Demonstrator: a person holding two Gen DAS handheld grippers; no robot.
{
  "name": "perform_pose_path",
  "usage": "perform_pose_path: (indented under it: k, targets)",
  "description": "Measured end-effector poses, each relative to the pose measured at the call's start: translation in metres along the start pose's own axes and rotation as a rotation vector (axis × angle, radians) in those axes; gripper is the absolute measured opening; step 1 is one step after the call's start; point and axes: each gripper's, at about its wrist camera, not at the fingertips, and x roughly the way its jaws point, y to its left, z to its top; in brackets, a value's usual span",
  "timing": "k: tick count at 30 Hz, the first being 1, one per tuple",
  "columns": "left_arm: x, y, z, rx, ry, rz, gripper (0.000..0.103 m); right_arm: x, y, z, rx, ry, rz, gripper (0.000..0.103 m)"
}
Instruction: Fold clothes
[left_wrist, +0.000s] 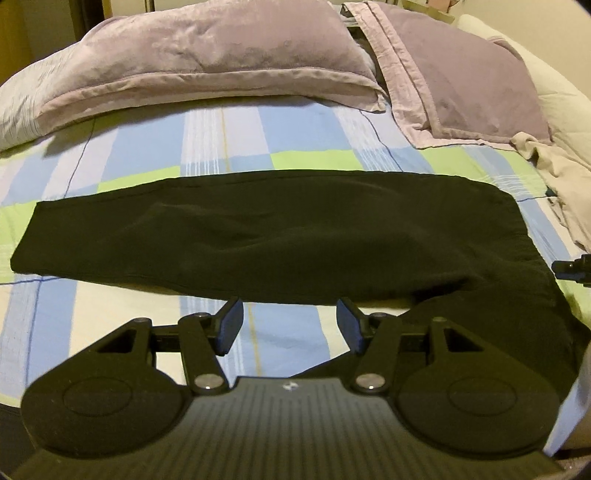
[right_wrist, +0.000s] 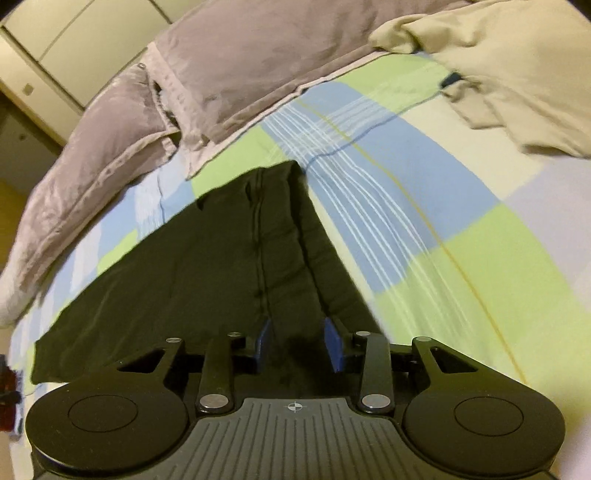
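A black garment lies flat in a long band across the checked sheet. Beyond the garment, two mauve pillows lie side by side. Right of the garment, a beige cloth sits crumpled near its far corner. On the near side of the garment, the left gripper hangs with its jaws wide apart and nothing between them, its blue pads just short of the garment's near edge. At the garment's right end, a dark part of the right gripper shows at the frame's edge.

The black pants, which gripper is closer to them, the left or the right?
Right. The right gripper has the black pants between its open fingers at one end. The left gripper hangs open over the checked sheet, just short of their near edge.
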Motion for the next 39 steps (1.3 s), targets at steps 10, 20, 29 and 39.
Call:
perform_pose_path:
  k: [10,20,29,39]
  targets:
    - [0.025,-0.024,0.006,-0.036,0.011,0.06,0.052,0.04,-0.046,0.04,-0.032,0.119,0.247,0.036]
    - [0.047,-0.038,0.009,-0.047,0.059,0.104,0.052,0.063,-0.025,0.058,-0.223,0.205,0.235,0.003]
    - [0.055,-0.035,0.026,-0.046,0.049,0.135,0.052,0.027,0.002,0.061,-0.331,0.023,0.145,0.0]
    - [0.061,-0.024,0.016,-0.066,0.085,0.134,0.052,0.032,-0.022,0.04,-0.103,0.052,0.061,0.028]
